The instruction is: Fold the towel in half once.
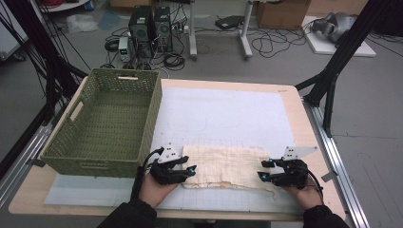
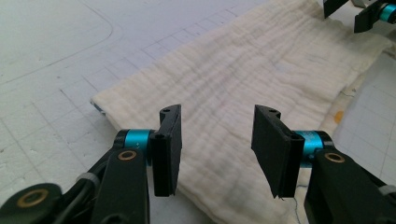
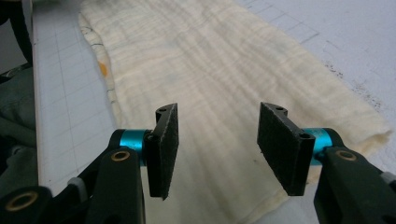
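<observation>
- I see the table [image 1: 294,102], a pale wooden top with a white gridded mat [image 1: 228,114] spread over most of it.
- On the mat's left side stands a green woven basket [image 1: 107,121], its near wall just beside my left hand.
- The cream cloth [image 1: 225,166] lies folded into a long flat strip along the near edge of the mat, between my two grippers; it is to the right of the basket and apart from it.
- A small orange mark sits on the cloth's near hem [image 2: 338,115], and a loose thread hangs off that edge.
- My left gripper [image 1: 187,167] is at the cloth's left end. In the left gripper view its jaws stand apart above the fabric, which runs under the gap; the pads [image 2: 167,149] press on nothing.
- My right gripper [image 1: 265,170] is at the cloth's right end. In the right gripper view its jaws are also apart over the cloth, with the pads [image 3: 164,149] clear of it.
</observation>
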Tool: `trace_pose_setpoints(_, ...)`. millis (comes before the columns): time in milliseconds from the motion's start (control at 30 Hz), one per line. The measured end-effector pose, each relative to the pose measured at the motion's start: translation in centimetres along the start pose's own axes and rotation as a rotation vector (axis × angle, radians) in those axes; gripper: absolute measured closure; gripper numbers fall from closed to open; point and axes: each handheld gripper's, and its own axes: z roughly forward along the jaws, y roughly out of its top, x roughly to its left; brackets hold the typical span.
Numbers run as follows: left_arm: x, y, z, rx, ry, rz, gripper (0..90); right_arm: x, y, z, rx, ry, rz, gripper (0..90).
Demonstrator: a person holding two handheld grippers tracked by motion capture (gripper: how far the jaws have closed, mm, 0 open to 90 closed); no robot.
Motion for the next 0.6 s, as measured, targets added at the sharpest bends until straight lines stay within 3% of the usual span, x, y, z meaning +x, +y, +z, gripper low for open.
trace_pose_setpoints(600,-0.15,-0.02,0.11,0.002,0.008,0.009,52.0,0.06,0.01,-0.18,-0.005,-0.008,-0.009,47.5)
